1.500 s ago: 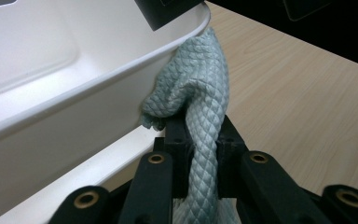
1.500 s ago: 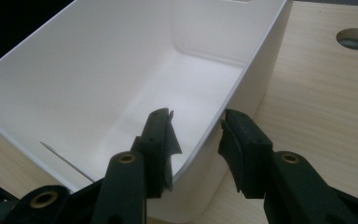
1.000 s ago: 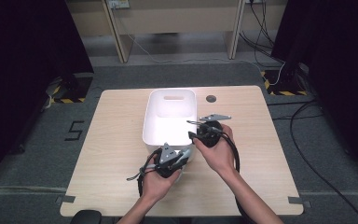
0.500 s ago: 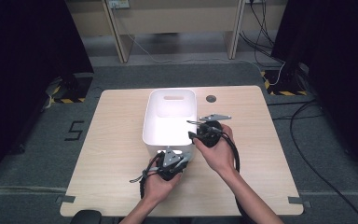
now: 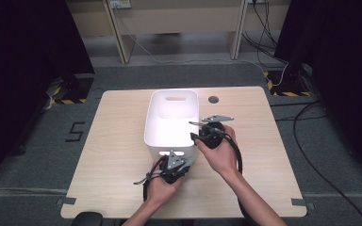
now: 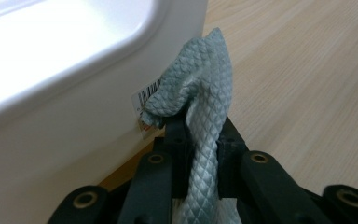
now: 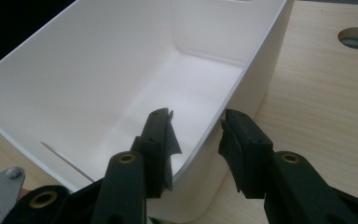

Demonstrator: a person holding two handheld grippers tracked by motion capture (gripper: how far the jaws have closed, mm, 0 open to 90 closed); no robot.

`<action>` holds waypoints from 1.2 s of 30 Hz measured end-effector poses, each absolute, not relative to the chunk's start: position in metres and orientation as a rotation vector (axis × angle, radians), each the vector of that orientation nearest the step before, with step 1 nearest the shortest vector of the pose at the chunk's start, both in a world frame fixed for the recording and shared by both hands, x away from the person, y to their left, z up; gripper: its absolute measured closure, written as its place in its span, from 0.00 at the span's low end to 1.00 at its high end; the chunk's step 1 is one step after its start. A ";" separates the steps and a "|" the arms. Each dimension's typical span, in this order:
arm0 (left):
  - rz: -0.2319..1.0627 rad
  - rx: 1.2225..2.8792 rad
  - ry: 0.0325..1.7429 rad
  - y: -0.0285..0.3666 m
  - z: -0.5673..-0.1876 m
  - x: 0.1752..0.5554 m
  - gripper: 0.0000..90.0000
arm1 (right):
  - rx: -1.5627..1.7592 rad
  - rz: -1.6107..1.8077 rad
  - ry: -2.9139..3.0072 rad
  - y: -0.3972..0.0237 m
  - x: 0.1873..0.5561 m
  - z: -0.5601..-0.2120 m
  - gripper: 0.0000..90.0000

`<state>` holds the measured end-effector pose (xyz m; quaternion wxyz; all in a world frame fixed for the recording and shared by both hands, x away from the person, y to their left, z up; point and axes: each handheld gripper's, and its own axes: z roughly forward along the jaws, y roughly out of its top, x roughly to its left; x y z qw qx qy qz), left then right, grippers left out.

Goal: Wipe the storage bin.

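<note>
1. Left gripper point(image 6: 200, 140), low centre of the left gripper view: the jaws are clamped tight on a grey-green quilted cloth point(image 6: 200, 88), which bunches up above the tips.
2. A small barcode tag point(image 6: 145, 100) pokes out on the cloth's left side, right against the white bin point(image 6: 51, 130).
3. In the high view, that left gripper point(image 5: 173, 165) sits at lower centre, just below the bin's near wall, low over the table point(image 5: 108, 141).
4. Right gripper point(image 7: 196, 140), bottom of the right gripper view: the jaws stand apart, straddling the bin's point(image 7: 98, 84) rim, one jaw inside the wall, the other outside. The pads don't look pressed on the rim.
5. High view again: the right gripper point(image 5: 202, 134) is at the bin's point(image 5: 172, 101) right edge, centre frame, hand wrapped around it.
6. Bin sits mid-table, long side running up the frame, a handle slot in its far wall.
7. A round hole point(image 5: 213, 99) shows in the table, just upper right of the bin.
</note>
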<state>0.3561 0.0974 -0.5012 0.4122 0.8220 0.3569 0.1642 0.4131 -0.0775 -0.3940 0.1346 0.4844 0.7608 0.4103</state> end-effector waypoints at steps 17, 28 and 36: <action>0.406 2.102 0.871 0.078 -0.502 0.360 0.87 | 1.404 1.191 2.206 -0.078 0.413 -0.394 0.69; 0.409 2.070 0.851 0.079 -0.482 0.360 0.88 | 1.406 1.194 2.211 -0.078 0.414 -0.394 0.68; 0.431 2.023 0.832 0.081 -0.463 0.356 0.88 | 1.410 1.196 2.212 -0.078 0.414 -0.394 0.68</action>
